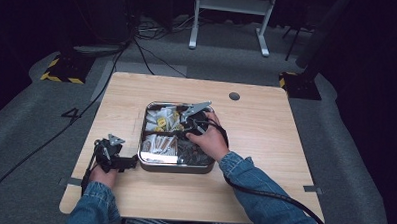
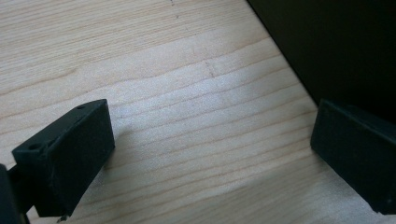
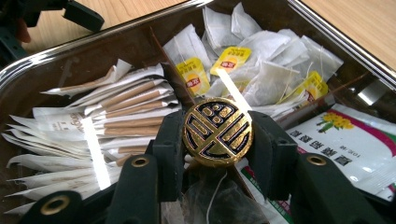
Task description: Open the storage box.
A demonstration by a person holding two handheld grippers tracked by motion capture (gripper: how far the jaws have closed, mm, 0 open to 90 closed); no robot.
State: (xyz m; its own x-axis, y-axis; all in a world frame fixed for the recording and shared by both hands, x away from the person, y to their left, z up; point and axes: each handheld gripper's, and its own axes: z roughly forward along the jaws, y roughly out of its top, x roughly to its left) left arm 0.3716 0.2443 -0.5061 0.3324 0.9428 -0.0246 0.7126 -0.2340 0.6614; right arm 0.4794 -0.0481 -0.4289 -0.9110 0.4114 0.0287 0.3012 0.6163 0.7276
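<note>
Coin-shaped gold disc (image 3: 217, 131), round with a dark pattern on its face, sits clamped between the jaws of the right gripper (image 3: 217, 140), held above the metal tray (image 1: 147, 162). In the high view the right gripper (image 1: 193, 123) reaches into the tray's far right part, with the person's right hand (image 1: 210, 140) behind it. The left gripper (image 1: 116, 151) rests on the desk (image 1: 265, 144) just beside the tray's near left corner, and its jaws stand wide apart over bare wood, with nothing between them.

The tray is shiny steel with rounded corners and is split into compartments. White tea bags with yellow tags (image 3: 261, 70) fill one, long paper sticks (image 3: 121, 112) another, and flat white sachets with a flower print (image 3: 345, 140) lie in a third.

The desk is pale wood with a fine straight grain, and has a small round hole (image 1: 234, 96) near its far right edge. Bits of tape (image 1: 310, 188) mark its left and right sides. It stands on grey carpet (image 1: 350, 162). Black cables (image 1: 148, 60) run across the floor beyond the desk, and one leads off to the left. Yellow and black striped blocks (image 1: 63, 72) sit at the far left and far right. A white metal frame (image 1: 230, 18) stands farther back, and the room behind it is dark. Both sleeves are blue denim (image 1: 254, 181).
</note>
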